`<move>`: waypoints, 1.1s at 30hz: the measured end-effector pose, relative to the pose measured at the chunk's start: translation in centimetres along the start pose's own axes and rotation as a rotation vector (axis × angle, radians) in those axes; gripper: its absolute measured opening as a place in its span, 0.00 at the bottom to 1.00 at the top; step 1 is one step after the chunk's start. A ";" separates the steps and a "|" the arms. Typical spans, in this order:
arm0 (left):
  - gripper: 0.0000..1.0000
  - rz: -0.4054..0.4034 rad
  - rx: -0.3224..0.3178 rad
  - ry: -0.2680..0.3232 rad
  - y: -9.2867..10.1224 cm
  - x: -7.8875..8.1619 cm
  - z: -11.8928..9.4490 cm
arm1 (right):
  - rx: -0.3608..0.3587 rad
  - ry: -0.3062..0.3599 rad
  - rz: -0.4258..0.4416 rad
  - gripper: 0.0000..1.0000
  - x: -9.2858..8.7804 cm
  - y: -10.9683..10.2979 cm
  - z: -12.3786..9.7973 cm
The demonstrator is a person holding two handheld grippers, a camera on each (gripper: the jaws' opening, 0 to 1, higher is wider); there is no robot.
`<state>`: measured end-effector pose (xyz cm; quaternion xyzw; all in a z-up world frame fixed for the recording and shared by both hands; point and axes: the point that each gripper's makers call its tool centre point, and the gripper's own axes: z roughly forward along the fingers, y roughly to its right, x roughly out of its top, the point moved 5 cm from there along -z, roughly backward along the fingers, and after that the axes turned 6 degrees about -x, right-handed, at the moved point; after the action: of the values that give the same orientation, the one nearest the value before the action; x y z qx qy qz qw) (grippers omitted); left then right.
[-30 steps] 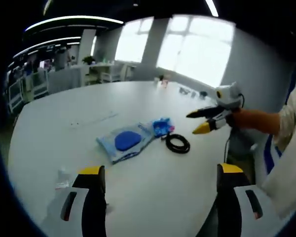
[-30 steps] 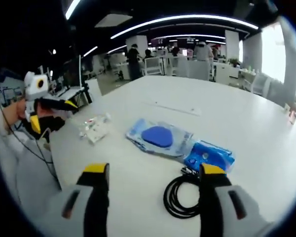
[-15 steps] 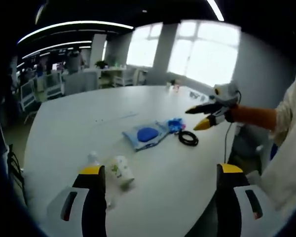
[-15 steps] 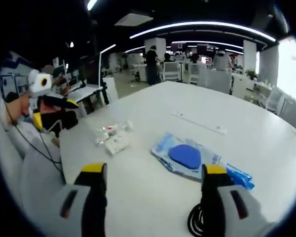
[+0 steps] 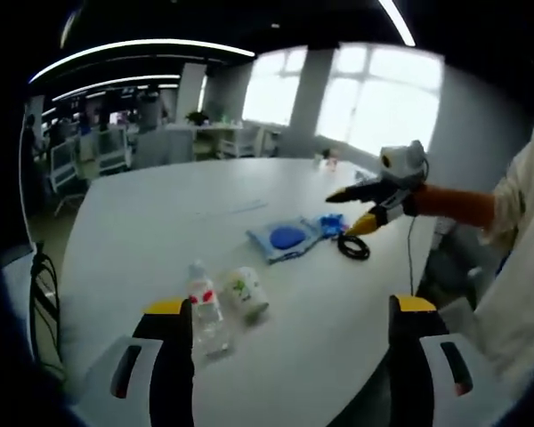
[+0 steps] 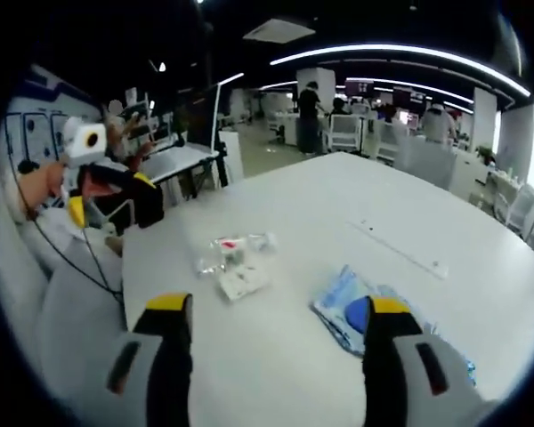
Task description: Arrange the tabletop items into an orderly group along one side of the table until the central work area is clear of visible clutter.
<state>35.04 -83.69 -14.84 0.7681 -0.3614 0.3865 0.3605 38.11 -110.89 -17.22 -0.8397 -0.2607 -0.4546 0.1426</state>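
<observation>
The tabletop items lie in two loose clusters on the white table (image 5: 142,231). Nearer the left gripper view's camera, a clear plastic bottle (image 5: 206,313) with a red-and-white label lies on its side, just beside a white paper cup (image 5: 246,294) that is also tipped over. Farther along the table sits a pale blue packet (image 5: 287,240) with a dark blue round shape inside; a smaller bright blue bag (image 5: 330,223) touches its far end, and a coiled black cable (image 5: 353,245) lies just beside that bag. The two clusters are well apart.

In the right gripper view, the bottle (image 6: 235,247) and cup (image 6: 243,281) lie mid-table, and the packet (image 6: 344,307) shows between that view's own jaws, partly hidden by one of them.

The left gripper (image 5: 283,331) hangs above the near table edge with its jaws spread wide, holding nothing. The right gripper (image 5: 360,208) hovers over the cable and blue bag, its yellow-tipped jaws parted and empty; at this distance the exact gap is hard to judge. In its own view the right gripper (image 6: 272,329) shows the jaws wide apart, and the left gripper (image 6: 116,191) appears at the left, off the table edge.
</observation>
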 end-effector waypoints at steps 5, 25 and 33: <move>0.88 -0.021 0.013 0.007 -0.8 -0.4 -0.7 | 0.059 -0.007 -0.039 0.78 1.4 -0.8 2.7; 0.86 -0.105 0.061 0.009 -3.3 -2.5 -0.8 | 0.286 -0.095 -0.155 0.72 2.3 -1.9 11.4; 0.84 -0.130 0.076 0.022 -4.8 -2.7 -0.4 | 0.365 -0.147 -0.195 0.67 1.6 -1.6 14.6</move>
<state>37.74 -80.26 -18.27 0.7989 -0.2916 0.3841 0.3594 48.00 -102.11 -23.86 -0.8017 -0.4283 -0.3490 0.2280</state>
